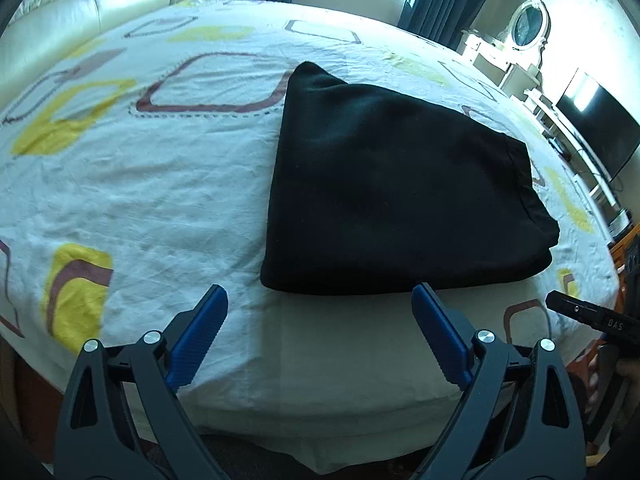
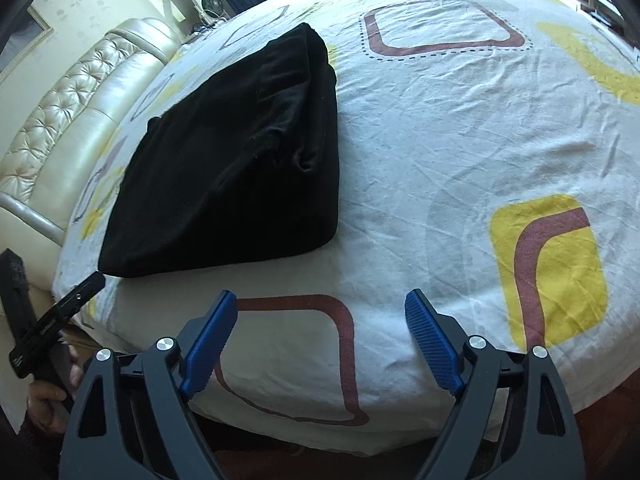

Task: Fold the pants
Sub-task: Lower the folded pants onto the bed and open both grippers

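The black pants [image 1: 392, 184] lie folded into a compact stack on the bed, flat, with layered edges at the right. My left gripper [image 1: 320, 296] is open and empty, just short of the stack's near edge. In the right wrist view the pants [image 2: 232, 168] lie to the upper left, waistband end toward the far side. My right gripper [image 2: 320, 300] is open and empty over bare sheet near the bed's edge, apart from the pants. The right gripper's finger also shows at the right of the left wrist view [image 1: 580, 312].
The bed sheet [image 1: 160, 184] is white with yellow and maroon squares. A cream leather headboard [image 2: 60, 128] runs along the left. A dresser with an oval mirror [image 1: 528, 28] and a dark screen [image 1: 600, 128] stand beyond the bed.
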A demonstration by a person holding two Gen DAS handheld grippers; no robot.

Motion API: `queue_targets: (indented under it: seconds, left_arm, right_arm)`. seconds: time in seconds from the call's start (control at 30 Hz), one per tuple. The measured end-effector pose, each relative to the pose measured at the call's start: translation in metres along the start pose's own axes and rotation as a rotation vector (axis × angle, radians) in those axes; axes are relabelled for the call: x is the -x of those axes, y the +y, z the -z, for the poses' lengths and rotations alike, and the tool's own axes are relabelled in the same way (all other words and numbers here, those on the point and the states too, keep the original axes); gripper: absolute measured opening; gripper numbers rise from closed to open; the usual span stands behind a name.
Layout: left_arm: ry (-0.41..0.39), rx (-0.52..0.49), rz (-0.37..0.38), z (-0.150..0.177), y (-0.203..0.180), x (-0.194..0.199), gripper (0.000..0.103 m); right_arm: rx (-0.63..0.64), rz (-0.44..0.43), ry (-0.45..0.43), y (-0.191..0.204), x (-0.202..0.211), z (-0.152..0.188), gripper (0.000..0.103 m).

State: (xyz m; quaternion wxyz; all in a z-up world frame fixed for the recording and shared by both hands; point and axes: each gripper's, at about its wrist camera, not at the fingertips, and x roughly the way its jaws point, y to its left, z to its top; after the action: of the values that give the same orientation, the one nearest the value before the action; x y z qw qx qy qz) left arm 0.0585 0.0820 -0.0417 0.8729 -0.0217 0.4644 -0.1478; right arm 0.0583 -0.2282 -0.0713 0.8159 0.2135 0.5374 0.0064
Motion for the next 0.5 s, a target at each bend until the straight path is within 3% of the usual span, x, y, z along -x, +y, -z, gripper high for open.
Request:
queue_targets:
  seconds: [0.13,0.3,0.5]
  left_arm:
    - [-0.056,-0.070,-0.078,0.007,-0.017,0.023,0.093]
    - [-0.117,-0.037,-0.044,0.010,-0.027,0.044,0.097]
    - [-0.100,0.007,-0.059,0.013,-0.025,0.043,0.097]
  right_arm:
    - [0.042,0.086,-0.035,0.016,0.000,0.005,0.085]
    - [0.063,0.112,-0.048,0.024,-0.001,0.011,0.085]
    - [0.109,0.120,-0.072,0.036,-0.001,0.010,0.085]
